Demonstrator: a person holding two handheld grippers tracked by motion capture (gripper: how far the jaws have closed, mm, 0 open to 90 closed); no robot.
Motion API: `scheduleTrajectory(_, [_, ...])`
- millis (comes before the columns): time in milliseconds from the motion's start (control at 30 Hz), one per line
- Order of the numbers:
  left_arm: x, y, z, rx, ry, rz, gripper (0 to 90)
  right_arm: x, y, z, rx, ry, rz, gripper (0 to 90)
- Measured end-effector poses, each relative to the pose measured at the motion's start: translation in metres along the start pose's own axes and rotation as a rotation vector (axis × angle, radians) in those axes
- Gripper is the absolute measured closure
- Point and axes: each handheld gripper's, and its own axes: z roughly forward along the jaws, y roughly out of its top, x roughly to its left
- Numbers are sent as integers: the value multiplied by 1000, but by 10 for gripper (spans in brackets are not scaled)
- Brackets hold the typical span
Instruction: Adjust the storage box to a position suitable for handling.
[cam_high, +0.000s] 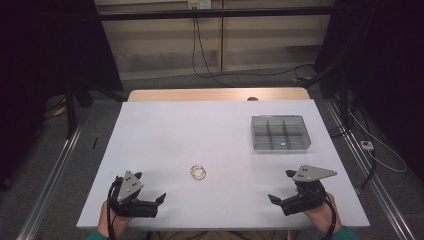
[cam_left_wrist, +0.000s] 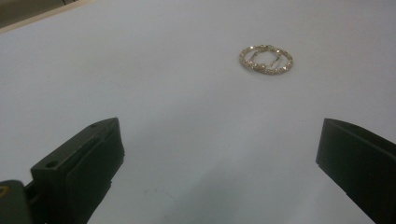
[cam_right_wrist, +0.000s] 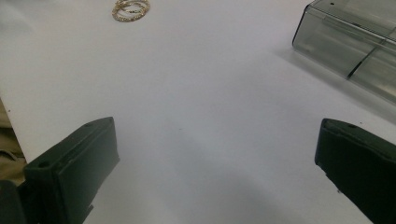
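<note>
Bracelets (cam_high: 198, 172) are lying flat on the white table (cam_high: 210, 130), two gold rings partly overlapping, between both grippers. The left gripper (cam_high: 150, 192) is sitting nearer, jaws spread wide and holding nothing. The right gripper (cam_high: 282, 186) is waiting farther off, also wide and empty. The clear divided box (cam_high: 280, 132) is sitting far back on the right.

surface: white counter (cam_high: 165, 135) | centre-front: gold bracelet (cam_high: 198, 172) lying flat | far right: clear compartment box (cam_high: 280, 132), well apart from bracelet
</note>
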Motion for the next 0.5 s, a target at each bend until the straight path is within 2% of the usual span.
scheduleTrajectory(500, [0,0,0,5,-4,2,6,-2,2,2,11,1,5,0])
